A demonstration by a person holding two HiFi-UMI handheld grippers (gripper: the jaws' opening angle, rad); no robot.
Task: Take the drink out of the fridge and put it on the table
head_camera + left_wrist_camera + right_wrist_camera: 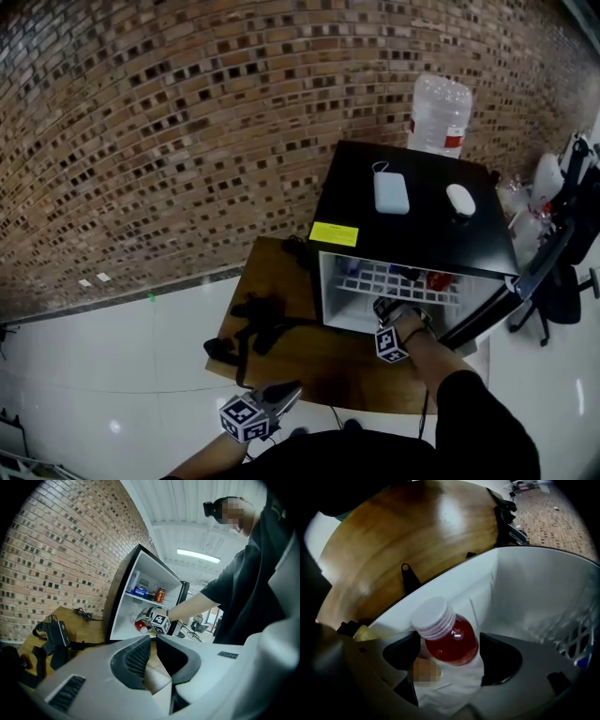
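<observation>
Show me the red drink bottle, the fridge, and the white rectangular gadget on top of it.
red drink bottle (452,646): right gripper view, on its red body.
fridge (422,234): head view, on its bare black top.
white rectangular gadget (391,193): head view, at its middle.

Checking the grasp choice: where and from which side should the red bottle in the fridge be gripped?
Across the bottle on its round red body, below the white cap, entering through the fridge front: cap points outward, both sides look free.
</observation>
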